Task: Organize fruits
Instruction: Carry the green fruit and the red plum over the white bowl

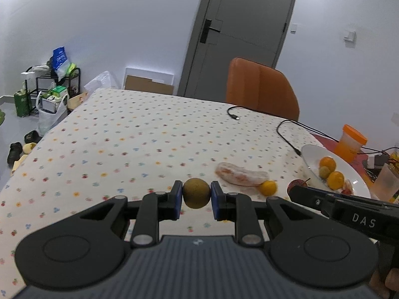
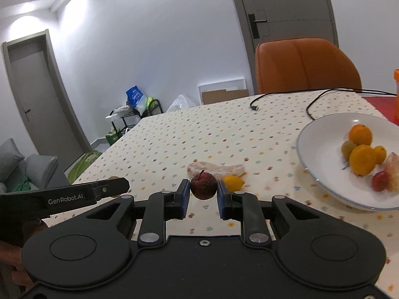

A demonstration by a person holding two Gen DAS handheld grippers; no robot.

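Observation:
My left gripper [image 1: 196,195] is shut on a round olive-brown fruit [image 1: 196,193], held above the dotted tablecloth. My right gripper [image 2: 203,192] is shut on a small dark red fruit with a stem [image 2: 203,185]. Past both lie a pale pink peeled fruit piece [image 1: 239,175] [image 2: 214,168] and a small yellow-orange fruit [image 1: 268,187] [image 2: 233,183] on the cloth. The white plate [image 1: 309,153] [image 2: 321,139] at the right holds several fruits: oranges [image 2: 361,159], a green one [image 2: 348,147] and a red one [image 2: 380,180]. The right gripper's body [image 1: 349,210] shows in the left wrist view.
A black cable [image 1: 286,130] [image 2: 311,104] trails across the far right of the table. An orange-lidded jar [image 1: 350,142] and a clear cup [image 1: 387,183] stand beyond the plate. An orange chair [image 1: 261,89] [image 2: 304,64] sits at the far edge. The tablecloth [image 1: 124,137] stretches left.

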